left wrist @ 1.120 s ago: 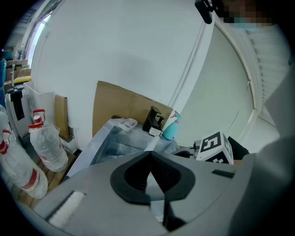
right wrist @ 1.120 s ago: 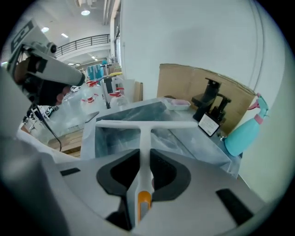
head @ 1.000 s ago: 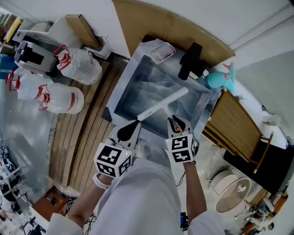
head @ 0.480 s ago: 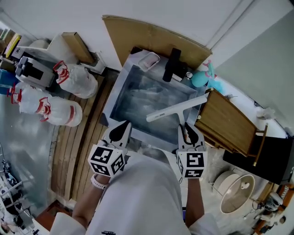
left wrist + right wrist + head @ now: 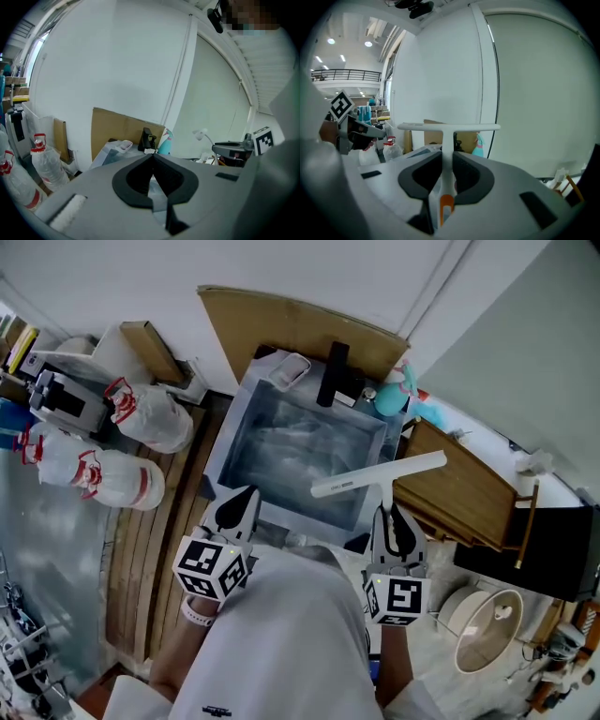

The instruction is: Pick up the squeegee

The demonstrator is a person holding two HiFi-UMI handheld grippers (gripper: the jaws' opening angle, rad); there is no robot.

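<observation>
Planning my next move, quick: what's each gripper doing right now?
Left gripper: shut, empty.
Right gripper: shut on the squeegee handle.

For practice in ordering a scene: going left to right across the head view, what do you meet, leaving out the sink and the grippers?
Plastic water jugs → small white tray → black faucet → teal bottle → round lid.
</observation>
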